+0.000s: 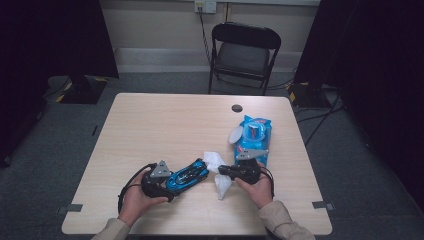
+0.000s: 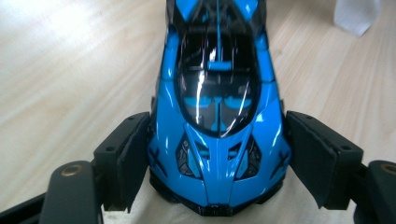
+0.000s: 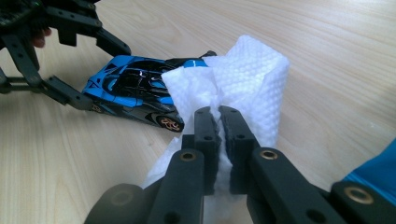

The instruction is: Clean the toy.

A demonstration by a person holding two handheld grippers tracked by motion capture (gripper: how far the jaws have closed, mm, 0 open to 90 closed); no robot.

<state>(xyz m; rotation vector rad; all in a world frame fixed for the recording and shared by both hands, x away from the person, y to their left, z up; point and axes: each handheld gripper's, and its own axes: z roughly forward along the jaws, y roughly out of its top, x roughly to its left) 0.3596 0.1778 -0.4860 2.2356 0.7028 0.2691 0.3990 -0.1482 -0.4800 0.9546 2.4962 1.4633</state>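
The blue toy car (image 1: 187,176) is held near the counter's (image 1: 150,125) front edge, at its middle, clamped at one end between the fingers (image 2: 133,154) of the left gripper (image 1: 170,182). A white wipe (image 3: 233,79) is pinched tight in the nearly shut fingers (image 3: 205,135) of the right gripper (image 1: 223,172) and is touching the car's far end. The wipes pack (image 1: 252,137) is lying by the right edge. A hard push with the wipe could be enough to twist the glossy car out of the side grip; the loose folds could be snagged on a wheel.
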